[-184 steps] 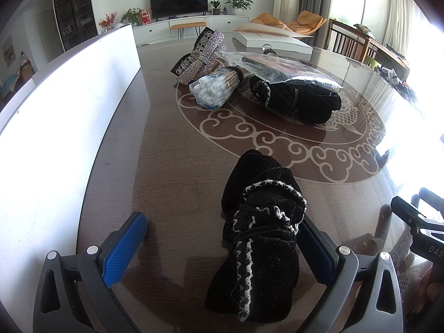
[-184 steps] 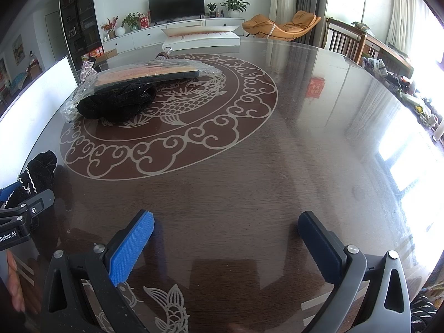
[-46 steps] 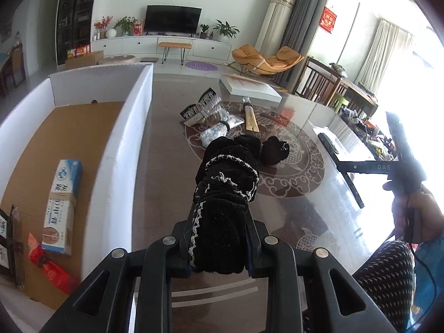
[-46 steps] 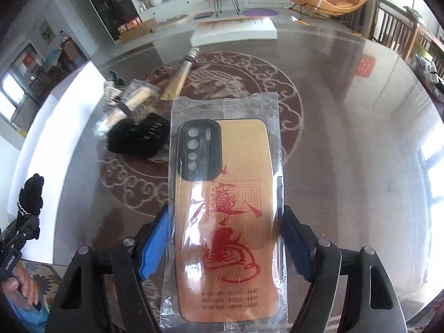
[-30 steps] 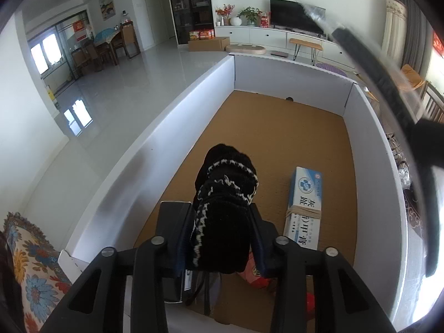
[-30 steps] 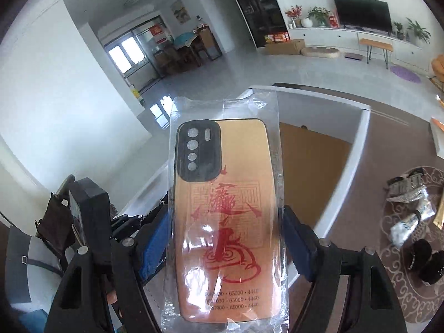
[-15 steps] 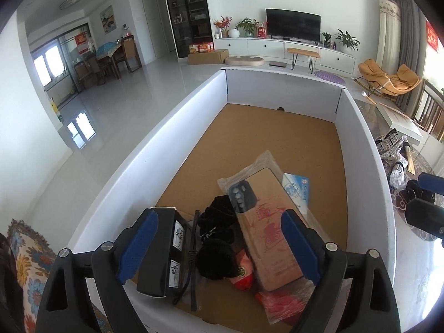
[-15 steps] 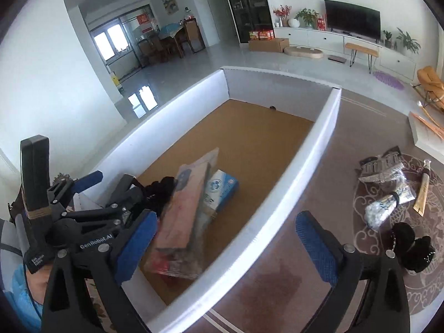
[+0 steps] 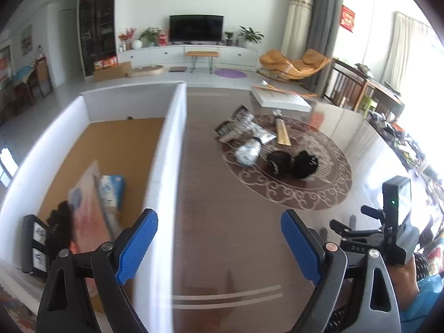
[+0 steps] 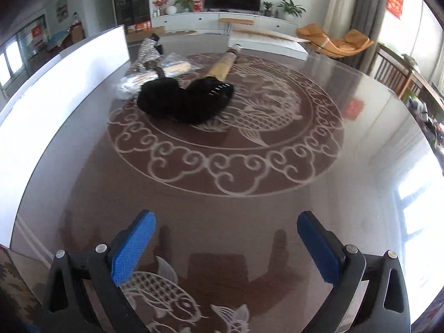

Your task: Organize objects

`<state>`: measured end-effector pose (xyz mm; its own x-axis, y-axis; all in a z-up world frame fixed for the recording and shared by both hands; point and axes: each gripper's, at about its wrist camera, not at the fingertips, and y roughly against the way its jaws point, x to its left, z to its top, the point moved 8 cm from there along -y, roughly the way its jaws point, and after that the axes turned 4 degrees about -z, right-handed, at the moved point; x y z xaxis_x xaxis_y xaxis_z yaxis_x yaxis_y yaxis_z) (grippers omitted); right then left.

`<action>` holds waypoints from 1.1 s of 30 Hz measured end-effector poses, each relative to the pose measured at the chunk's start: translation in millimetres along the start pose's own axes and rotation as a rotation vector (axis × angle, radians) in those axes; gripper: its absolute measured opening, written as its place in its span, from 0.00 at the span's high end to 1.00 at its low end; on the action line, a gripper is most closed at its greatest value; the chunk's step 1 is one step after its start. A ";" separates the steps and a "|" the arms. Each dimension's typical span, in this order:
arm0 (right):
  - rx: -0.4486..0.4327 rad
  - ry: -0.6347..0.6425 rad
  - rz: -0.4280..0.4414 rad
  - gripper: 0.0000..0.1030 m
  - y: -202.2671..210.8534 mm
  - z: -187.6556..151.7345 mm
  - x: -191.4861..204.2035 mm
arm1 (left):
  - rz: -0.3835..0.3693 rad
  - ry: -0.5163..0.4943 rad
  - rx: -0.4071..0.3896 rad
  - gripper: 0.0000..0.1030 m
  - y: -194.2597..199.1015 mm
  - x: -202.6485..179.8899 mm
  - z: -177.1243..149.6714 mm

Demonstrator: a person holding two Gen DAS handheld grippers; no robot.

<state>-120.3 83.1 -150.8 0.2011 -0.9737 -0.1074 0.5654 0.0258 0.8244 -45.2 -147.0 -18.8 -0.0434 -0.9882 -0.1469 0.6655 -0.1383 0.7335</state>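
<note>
Both grippers stand wide open and hold nothing. Between the blue pads of the left gripper (image 9: 219,245) there is only the white wall of the box (image 9: 166,149) and the bare brown worktop (image 9: 222,222). The right gripper (image 10: 226,247) hangs over the glossy worktop with nothing between its pads; in the left wrist view its black body and the hand (image 9: 402,272) that carries it show at the lower right edge.

The big white box with a brown cardboard floor stands at the left of the worktop. Inside it, near the close end, lie a phone case in a clear bag (image 9: 88,211), tilted and blurred, a blue and white carton (image 9: 112,191) just beside it, a black knitted item (image 9: 59,222), and a dark pack with white labels (image 9: 34,241) near the corner.

On the round pattern of the worktop several things remain. Two black knitted items (image 10: 184,101) lie touching each other. Just behind them there are a clear bag of small white things (image 9: 248,152), a long tan tube (image 10: 223,66), a flat clear packet (image 10: 177,65) and a shiny silver pack (image 10: 145,54) nearer the box wall. A flat white box (image 10: 266,44) lies at the far edge of the worktop, well apart from the others.
</note>
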 end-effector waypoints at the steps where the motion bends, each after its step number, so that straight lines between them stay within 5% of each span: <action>1: 0.006 -0.028 -0.014 0.01 -2.1 -4.3 -11.6 | -0.026 -0.015 0.032 0.12 -12.7 -15.7 -6.3; 5: 0.008 -0.119 -0.029 0.00 -4.2 -12.6 -38.7 | -0.055 -0.050 0.132 0.12 -63.4 -52.6 -30.3; 12: -0.011 -0.128 -0.044 0.00 -4.1 -12.7 -42.6 | 0.028 -0.079 0.185 0.12 -115.4 -52.0 -47.1; 24: -0.013 -0.130 -0.049 0.00 -5.6 -12.9 -40.9 | 0.082 -0.048 0.187 0.11 -126.5 -28.5 -49.3; 33: -0.013 -0.130 -0.049 0.00 -5.1 -12.7 -41.3 | 0.113 -0.008 0.194 0.00 -133.5 -21.6 -43.5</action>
<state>-121.4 126.1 -157.6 0.0679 -0.9950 -0.0734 0.5824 -0.0202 0.8127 -100.6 -104.3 -142.4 0.0169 -0.9985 -0.0522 0.5107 -0.0363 0.8590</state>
